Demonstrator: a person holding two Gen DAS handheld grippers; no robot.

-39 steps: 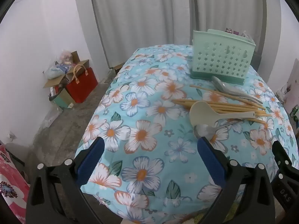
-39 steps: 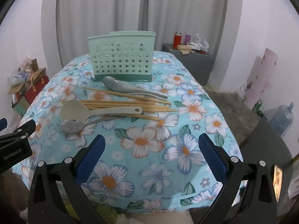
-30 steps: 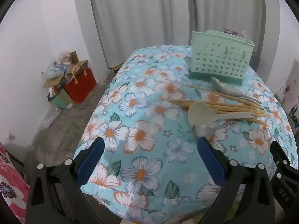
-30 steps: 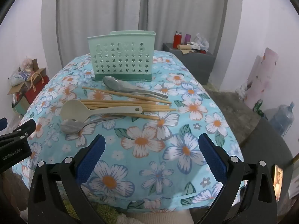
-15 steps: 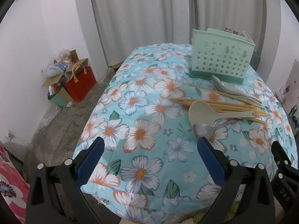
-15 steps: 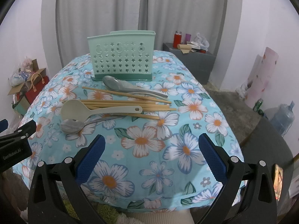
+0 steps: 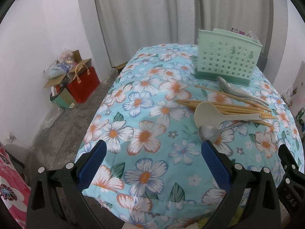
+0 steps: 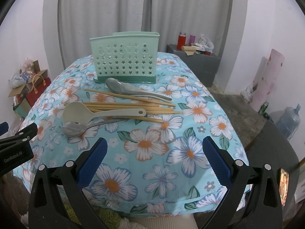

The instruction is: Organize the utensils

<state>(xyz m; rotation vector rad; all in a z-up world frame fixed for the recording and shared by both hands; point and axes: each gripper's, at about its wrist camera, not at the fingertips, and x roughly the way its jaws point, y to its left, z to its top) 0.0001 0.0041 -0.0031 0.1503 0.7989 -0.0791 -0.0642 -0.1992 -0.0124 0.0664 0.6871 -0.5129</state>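
Utensils lie loose on the floral-clothed worktop [image 7: 144, 114] in the left wrist view: a bundle of wooden chopsticks [image 7: 225, 107], a cream ladle [image 7: 207, 114] resting across them, a metal spoon [image 7: 208, 132] just in front of the ladle, and two more metal spoons [image 7: 228, 87] touching the foot of the mint green holder [image 7: 226, 57], which stands upright at the far side. The left gripper [image 7: 154, 160] hangs released over the near edge, its blue pads wide apart and grasping nothing.

In the right wrist view the right gripper [image 8: 155, 158] is likewise spread wide and empty above the near edge, well apart from the utensils. A grey cabinet [image 8: 196, 63] with bottles stands behind the worktop.
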